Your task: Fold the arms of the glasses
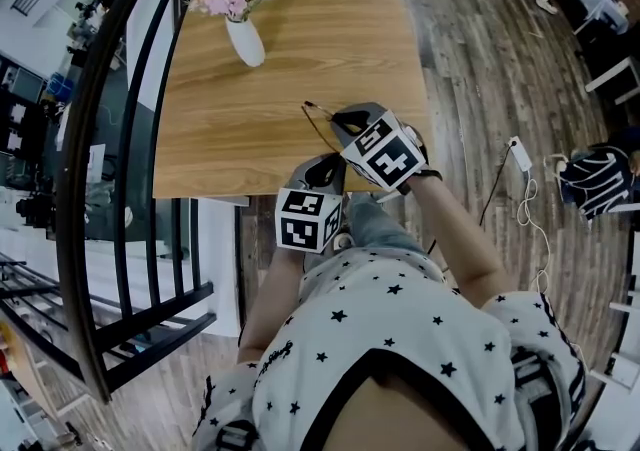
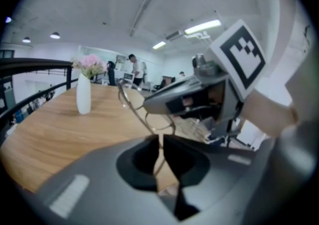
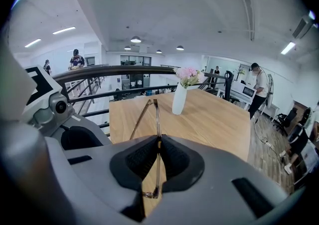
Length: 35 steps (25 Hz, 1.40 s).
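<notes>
Thin wire-framed glasses hang in the air over the near edge of the wooden table, held between both grippers. My right gripper is shut on the glasses; the frame runs edge-on through its closed jaws, with one arm angling away to the left. My left gripper sits just below and nearer the person. In the left gripper view the left gripper is shut on a thin arm of the glasses, which rises from its jaws toward the right gripper.
A white vase of pink flowers stands at the table's far left. A black railing runs along the left side. On the wood floor to the right lie a charger with cables and a dark bag.
</notes>
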Each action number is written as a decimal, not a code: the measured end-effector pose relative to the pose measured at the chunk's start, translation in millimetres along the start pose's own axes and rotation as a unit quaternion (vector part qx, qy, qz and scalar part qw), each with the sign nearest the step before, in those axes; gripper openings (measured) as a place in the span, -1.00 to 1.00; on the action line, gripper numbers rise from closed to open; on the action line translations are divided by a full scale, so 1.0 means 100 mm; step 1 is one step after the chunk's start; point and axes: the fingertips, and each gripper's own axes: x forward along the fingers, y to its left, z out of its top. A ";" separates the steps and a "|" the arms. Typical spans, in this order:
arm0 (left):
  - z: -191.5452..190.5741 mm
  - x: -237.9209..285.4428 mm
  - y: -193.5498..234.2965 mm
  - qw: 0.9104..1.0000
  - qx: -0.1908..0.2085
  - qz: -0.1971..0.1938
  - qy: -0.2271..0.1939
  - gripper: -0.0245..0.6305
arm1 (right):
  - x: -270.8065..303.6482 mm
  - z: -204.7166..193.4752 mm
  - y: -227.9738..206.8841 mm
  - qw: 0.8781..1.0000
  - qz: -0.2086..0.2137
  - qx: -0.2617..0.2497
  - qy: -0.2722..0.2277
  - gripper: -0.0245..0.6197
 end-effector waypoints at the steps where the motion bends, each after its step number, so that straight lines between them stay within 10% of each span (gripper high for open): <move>1: 0.00 0.01 0.00 1.000 -0.010 -0.002 0.002 -0.85 | 0.00 0.00 0.01 1.000 0.000 0.001 -0.001 -0.86; 10: 0.04 0.09 -0.08 0.998 -0.060 -0.009 0.006 -0.89 | -0.01 0.04 0.06 1.000 -0.003 0.003 -0.016 -0.86; 35: 0.09 -0.15 0.09 0.998 -0.041 0.034 -0.040 -0.88 | -0.11 0.04 -0.25 0.999 -0.032 0.020 -0.030 -0.86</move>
